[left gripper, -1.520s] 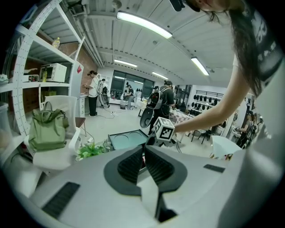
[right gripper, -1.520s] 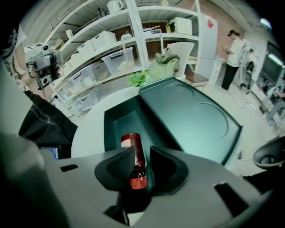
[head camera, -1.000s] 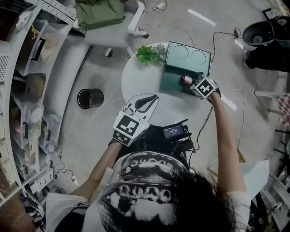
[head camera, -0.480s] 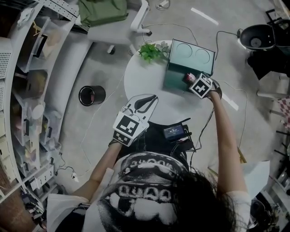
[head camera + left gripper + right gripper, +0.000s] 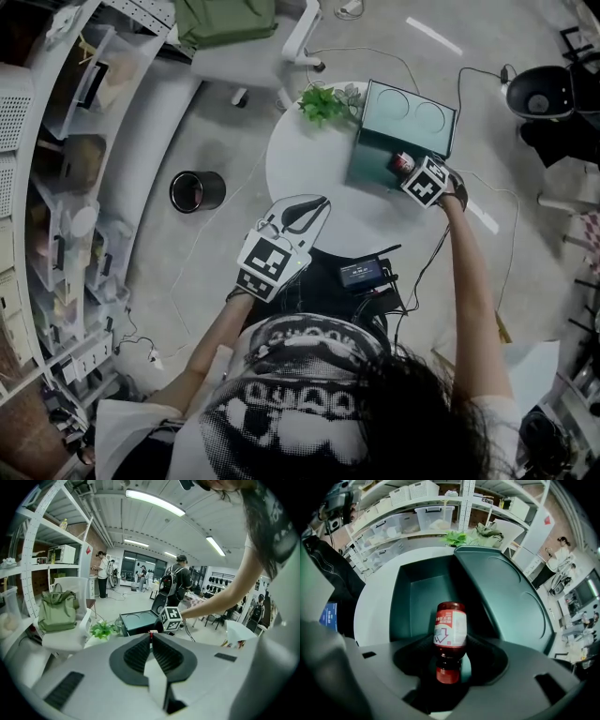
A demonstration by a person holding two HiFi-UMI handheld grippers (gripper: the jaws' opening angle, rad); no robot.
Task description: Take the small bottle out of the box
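While right arm point(image 5: 466, 272) stretches forward, right gripper point(image 5: 409, 169) clasps small bottle point(image 5: 450, 629) at box point(image 5: 373, 161), left gripper point(image 5: 151, 644) closed, empty.

Looks like an open lab or workshop space: metal shelves point(image 5: 42, 141) stacked with plastic bins point(image 5: 433, 516) left of the round table point(image 5: 305, 173), bare concrete floor point(image 5: 220, 141) around it, an office chair point(image 5: 248, 64) behind, strip lights point(image 5: 154, 502) overhead, people point(image 5: 179, 581) standing about beyond.

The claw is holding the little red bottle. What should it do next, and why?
Probably swing the small bottle sideways, out over the white table: the right gripper is shut on it, and it hangs over the open box, so it looks ready to be carried clear.
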